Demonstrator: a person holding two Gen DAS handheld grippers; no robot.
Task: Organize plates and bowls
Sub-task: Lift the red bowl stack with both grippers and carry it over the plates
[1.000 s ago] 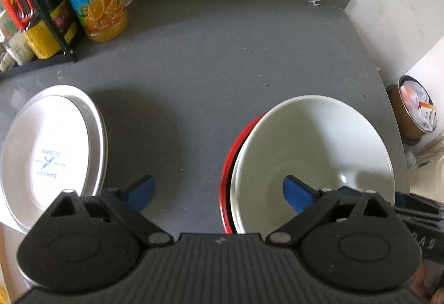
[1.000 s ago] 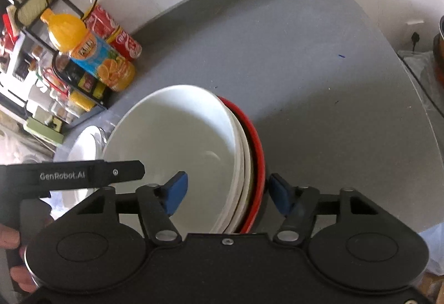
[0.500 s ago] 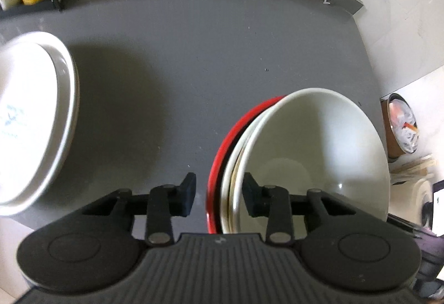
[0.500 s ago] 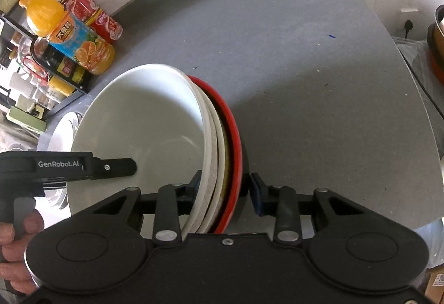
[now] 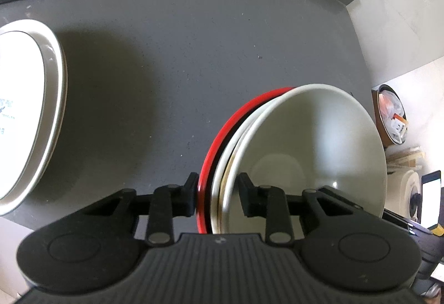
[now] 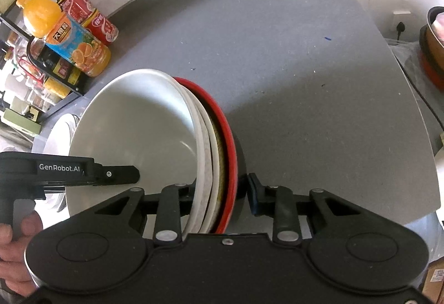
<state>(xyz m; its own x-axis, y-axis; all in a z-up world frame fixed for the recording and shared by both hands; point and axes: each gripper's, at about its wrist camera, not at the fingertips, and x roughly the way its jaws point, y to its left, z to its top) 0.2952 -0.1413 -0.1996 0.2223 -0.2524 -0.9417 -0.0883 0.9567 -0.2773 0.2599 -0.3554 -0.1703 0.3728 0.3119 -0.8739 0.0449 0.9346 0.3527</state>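
A stack of nested bowls [image 5: 305, 143], white ones inside a red one [image 5: 222, 132], sits at the near right of the grey counter [image 5: 194, 54]. My left gripper [image 5: 217, 194] is shut on the stack's left rim, one finger outside the red bowl and one inside the white bowl. My right gripper [image 6: 219, 193] is shut on the opposite rim of the bowl stack [image 6: 133, 126]. The left gripper's body [image 6: 83, 170] and the hand [image 6: 14, 234] holding it show at the left of the right wrist view. I cannot tell whether the stack is off the counter.
Stacked white plates [image 5: 25, 115] lie at the counter's left edge. An orange juice bottle [image 6: 69, 45], red cans [image 6: 91, 18] and a black rack [image 6: 41, 68] stand at the back left. A pot [image 6: 435, 40] is past the right edge. A round bin [image 5: 391, 115] stands below.
Both grippers were open a second ago with the rims between their fingers. They have since shut on the stack's two rims, and both cameras have moved closer to the bowls.
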